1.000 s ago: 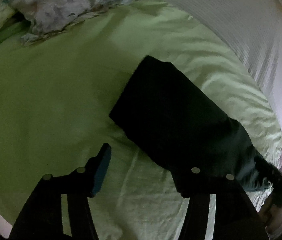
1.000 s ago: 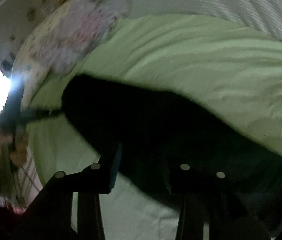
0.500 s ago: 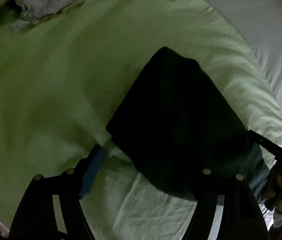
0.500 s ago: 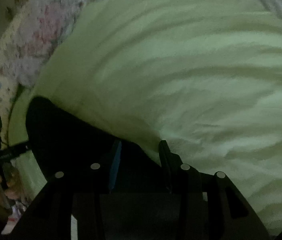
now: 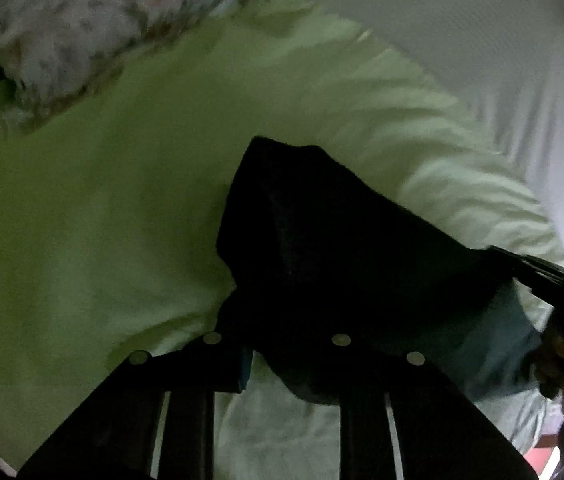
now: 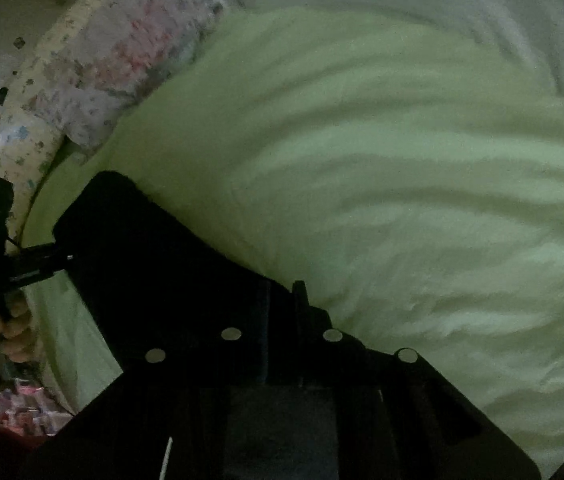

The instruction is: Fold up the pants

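One pale green bedsheet (image 5: 82, 220) covers the surface; floral bedding (image 5: 74, 36) lies upper left. Both grippers, left gripper (image 5: 282, 354) and right gripper (image 6: 282, 320), have just closed, clamped on dark pants (image 5: 341, 240).

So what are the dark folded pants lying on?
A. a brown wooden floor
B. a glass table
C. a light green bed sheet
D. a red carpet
C: the dark folded pants rest on the wrinkled light green bed sheet, which spreads out around them in both wrist views.
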Action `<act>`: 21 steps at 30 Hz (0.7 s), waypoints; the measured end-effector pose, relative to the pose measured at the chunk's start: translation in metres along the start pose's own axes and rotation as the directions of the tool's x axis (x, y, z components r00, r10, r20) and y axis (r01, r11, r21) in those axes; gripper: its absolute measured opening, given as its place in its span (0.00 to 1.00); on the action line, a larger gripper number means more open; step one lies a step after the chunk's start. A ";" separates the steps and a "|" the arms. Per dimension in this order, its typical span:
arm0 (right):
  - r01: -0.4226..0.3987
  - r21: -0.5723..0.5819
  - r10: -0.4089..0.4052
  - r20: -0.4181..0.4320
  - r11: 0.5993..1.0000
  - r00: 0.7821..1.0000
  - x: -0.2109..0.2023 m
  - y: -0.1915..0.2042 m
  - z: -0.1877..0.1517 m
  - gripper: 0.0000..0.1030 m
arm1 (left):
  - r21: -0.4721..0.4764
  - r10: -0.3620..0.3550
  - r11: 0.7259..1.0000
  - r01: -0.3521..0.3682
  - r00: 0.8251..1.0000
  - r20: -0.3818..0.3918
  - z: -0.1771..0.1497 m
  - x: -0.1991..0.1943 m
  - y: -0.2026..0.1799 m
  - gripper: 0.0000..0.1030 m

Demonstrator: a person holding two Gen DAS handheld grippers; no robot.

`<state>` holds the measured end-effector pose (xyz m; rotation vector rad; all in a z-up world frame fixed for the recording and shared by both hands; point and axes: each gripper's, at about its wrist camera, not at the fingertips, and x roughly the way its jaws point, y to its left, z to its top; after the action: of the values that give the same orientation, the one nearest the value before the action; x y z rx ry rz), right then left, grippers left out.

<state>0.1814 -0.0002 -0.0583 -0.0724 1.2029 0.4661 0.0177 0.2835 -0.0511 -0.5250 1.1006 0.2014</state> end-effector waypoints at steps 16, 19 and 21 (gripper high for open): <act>0.198 0.083 -0.202 0.046 0.977 0.978 0.035 0.001 0.007 0.13 | 0.119 0.091 0.989 -0.091 0.996 0.006 -0.001 0.013 -0.006 0.21; 0.193 0.148 -0.205 0.071 0.970 0.976 0.017 -0.001 0.001 0.18 | 0.137 0.137 0.981 -0.139 0.990 0.024 0.001 0.001 -0.008 0.40; 0.189 0.185 -0.210 0.101 0.964 0.972 -0.003 -0.002 -0.009 0.35 | 0.142 0.142 0.979 -0.149 0.988 0.055 -0.001 -0.015 -0.007 0.49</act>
<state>0.1734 -0.0060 -0.0598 -0.0147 1.1008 0.1838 0.0133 0.2786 -0.0364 -0.3081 1.1018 0.2574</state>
